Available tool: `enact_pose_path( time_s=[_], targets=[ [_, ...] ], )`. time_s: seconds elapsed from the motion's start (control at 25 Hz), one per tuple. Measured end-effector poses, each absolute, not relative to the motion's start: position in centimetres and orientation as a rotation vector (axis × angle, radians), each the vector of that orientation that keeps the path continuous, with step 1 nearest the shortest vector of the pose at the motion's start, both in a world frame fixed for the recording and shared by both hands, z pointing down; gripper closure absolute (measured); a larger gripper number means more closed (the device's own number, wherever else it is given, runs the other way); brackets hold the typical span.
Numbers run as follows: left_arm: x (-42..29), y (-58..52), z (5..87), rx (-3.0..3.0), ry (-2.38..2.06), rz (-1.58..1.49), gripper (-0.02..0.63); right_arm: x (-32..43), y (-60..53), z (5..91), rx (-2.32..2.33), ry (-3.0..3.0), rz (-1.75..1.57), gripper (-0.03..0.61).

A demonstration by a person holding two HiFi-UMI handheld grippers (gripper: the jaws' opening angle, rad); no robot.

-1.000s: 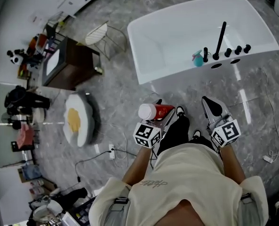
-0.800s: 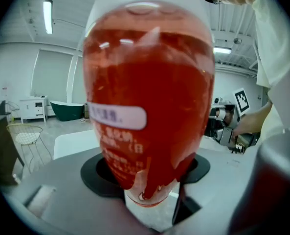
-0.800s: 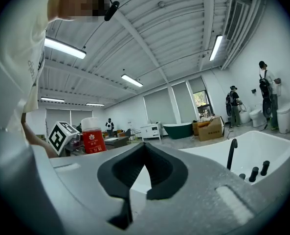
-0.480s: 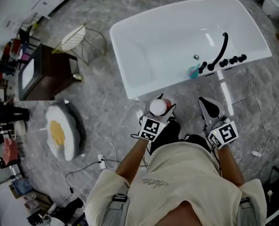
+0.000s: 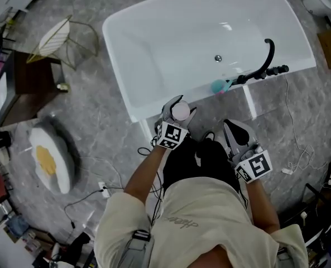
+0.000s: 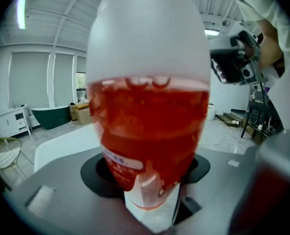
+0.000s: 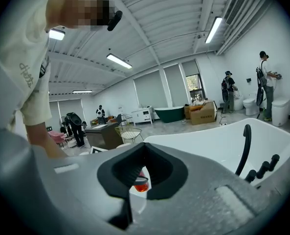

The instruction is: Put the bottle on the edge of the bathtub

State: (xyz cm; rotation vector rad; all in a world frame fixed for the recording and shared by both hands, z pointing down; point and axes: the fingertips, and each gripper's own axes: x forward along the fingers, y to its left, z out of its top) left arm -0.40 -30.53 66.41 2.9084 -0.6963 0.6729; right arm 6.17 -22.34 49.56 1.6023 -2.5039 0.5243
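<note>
A bottle of red liquid with a white cap (image 5: 180, 111) stands upright between the jaws of my left gripper (image 5: 177, 116), which is shut on it. It hangs just at the near rim of the white bathtub (image 5: 114, 54). In the left gripper view the bottle (image 6: 149, 126) fills the picture, held low on its body by the left gripper (image 6: 149, 190). My right gripper (image 5: 239, 134) is shut and holds nothing, a little to the right, short of the tub. In the right gripper view the right gripper (image 7: 135, 190) points at the tub (image 7: 208, 148), and a bit of the red bottle (image 7: 141, 184) shows past it.
A black faucet (image 5: 269, 52) with knobs and a teal object (image 5: 217, 86) sit on the tub's near rim to the right. On the floor to the left are a wire chair (image 5: 53, 35), a dark cabinet (image 5: 17, 85) and an egg-shaped cushion (image 5: 48, 158). Cables (image 5: 291, 149) trail at the right.
The person has walked up to the tub. The bottle, lying sideways in the left gripper a second ago, now stands upright at the tub's near rim. The right gripper came along, still shut.
</note>
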Motion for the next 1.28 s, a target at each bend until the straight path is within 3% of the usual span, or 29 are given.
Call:
enact_pose_path(
  time_s=[0.4,0.72,1.16,1.28],
  targets=[
    [1.4,-34.4,77.0,2.837,-0.735,0.789,0.313,7.4,-22.5,54.3,1.565,-2.378,0.668,0.577],
    [3.1,-34.8,77.1,2.88,-0.683,0.794,0.31,8.7,-22.4,55.5,1.64,-2.349,0.798,0.577],
    [1.9,-34.7,77.9,2.811,-0.74,0.802,0.299,7.1,-22.9,54.4,1.571,-2.363,0.621,0.577],
    [1.7,-34.6,77.7,2.793,-0.771,0.822,0.26,6.7,-23.1,53.9,1.57,-2.386,0.605,0.577]
  ],
)
